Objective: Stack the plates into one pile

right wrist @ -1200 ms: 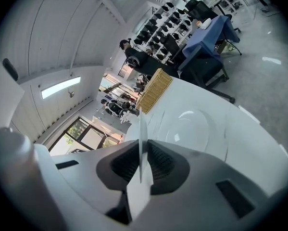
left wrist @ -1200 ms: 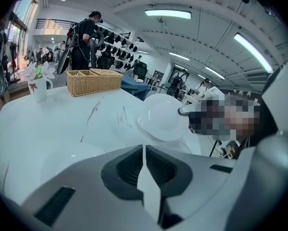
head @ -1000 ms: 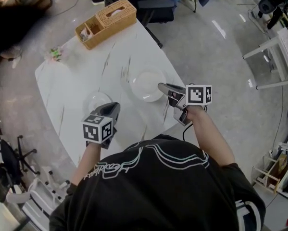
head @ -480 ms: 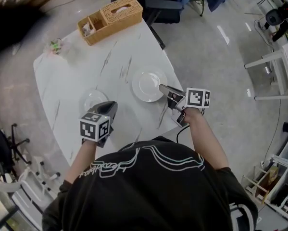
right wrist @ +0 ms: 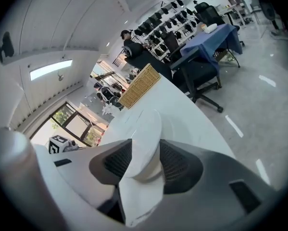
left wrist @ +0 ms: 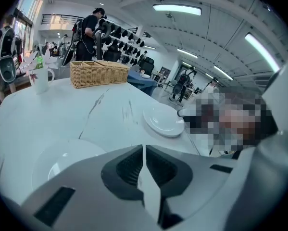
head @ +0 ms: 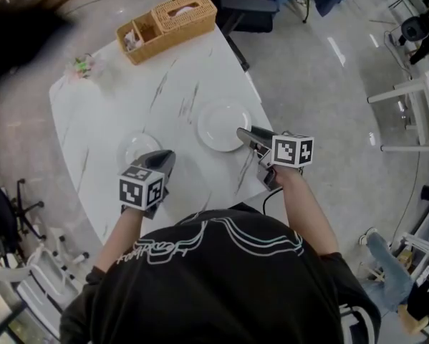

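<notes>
Two white plates lie apart on the white marble table (head: 107,99). The larger plate (head: 223,125) is right of centre and the smaller plate (head: 137,147) is left of it, nearer me. My right gripper (head: 240,131) is at the larger plate's near right rim. Its jaws have just been opening, and the larger plate's rim (right wrist: 144,138) stands between them, no longer pinched. My left gripper (head: 167,156) hovers shut and empty just right of the smaller plate (left wrist: 62,162). The larger plate (left wrist: 164,121) shows beyond it.
A wicker basket (head: 167,24) stands at the table's far edge, with a small cup of flowers (head: 82,67) at the far left corner. An office chair (head: 235,6) sits behind the table. The table's near right edge runs just under my right hand.
My right gripper has sunk a little toward the table at the larger plate's rim, and its jaws have parted. The left gripper has stayed where it was.
</notes>
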